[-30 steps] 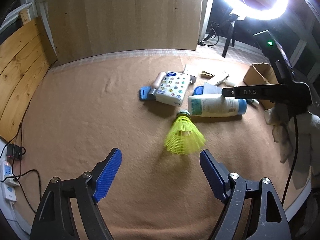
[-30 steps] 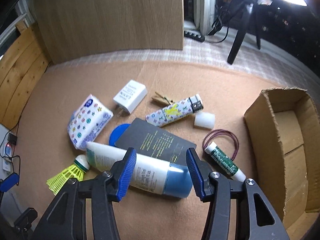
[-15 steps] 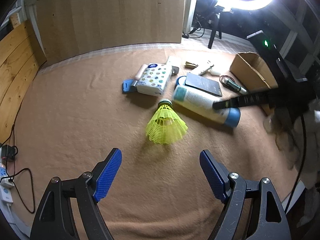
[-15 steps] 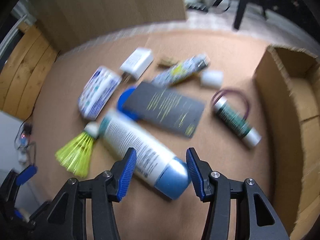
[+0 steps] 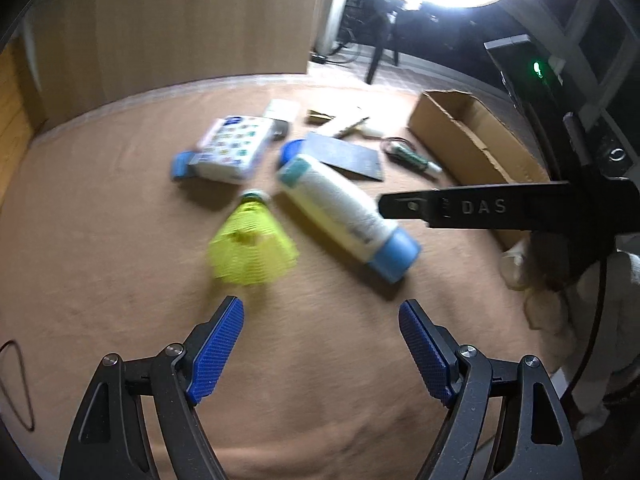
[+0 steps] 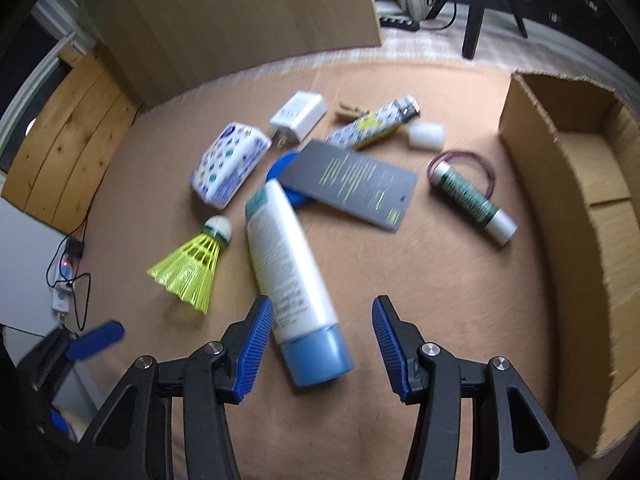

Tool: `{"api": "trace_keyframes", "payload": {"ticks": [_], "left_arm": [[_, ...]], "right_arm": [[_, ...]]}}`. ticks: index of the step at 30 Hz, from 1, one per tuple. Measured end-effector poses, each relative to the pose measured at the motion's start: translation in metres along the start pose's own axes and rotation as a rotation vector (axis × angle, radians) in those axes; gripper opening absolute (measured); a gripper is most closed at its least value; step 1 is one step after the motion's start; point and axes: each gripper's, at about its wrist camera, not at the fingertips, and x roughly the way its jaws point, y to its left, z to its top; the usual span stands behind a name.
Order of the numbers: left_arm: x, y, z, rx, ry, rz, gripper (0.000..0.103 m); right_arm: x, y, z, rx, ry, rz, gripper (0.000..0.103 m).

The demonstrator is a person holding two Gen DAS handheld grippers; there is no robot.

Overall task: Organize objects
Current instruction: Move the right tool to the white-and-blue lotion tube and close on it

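Note:
A white lotion tube (image 6: 286, 256) with a blue cap lies on the tan cloth. My right gripper (image 6: 322, 320) is open and its blue pads straddle the cap without touching it. A yellow shuttlecock (image 6: 192, 268) lies just left of the tube. In the left wrist view the shuttlecock (image 5: 252, 248) sits ahead and left of my left gripper (image 5: 320, 320), which is wide open and holds nothing. The tube (image 5: 344, 216) lies ahead of it, with the right gripper's black finger (image 5: 480, 208) over its cap end.
Beyond the tube lie a patterned tissue pack (image 6: 228, 168), a white charger (image 6: 298, 118), a patterned lighter (image 6: 372, 124), a dark card (image 6: 352, 184) on a blue disc, and a green-labelled stick (image 6: 468, 196) in a hair band. An open cardboard box (image 6: 560, 184) stands on the right.
My right gripper swung round so the tube's blue cap now lies between its fingers. My left gripper shifted right, so the shuttlecock sits further left in its view. Neither opening changed.

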Motion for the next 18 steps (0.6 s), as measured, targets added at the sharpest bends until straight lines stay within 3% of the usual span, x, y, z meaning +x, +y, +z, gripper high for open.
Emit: {"api": "trace_keyframes", "payload": {"ticks": [6,18], "left_arm": [[0.033,-0.005,0.016,-0.028,0.038,-0.021,0.071],[0.074,-0.001,0.034,-0.061,0.067,-0.054,0.071]], "right_arm": [[0.007,0.005,0.009,-0.043,0.01,-0.019,0.048],[0.032,-0.001,0.016,-0.048,0.105,0.055,0.048]]}}
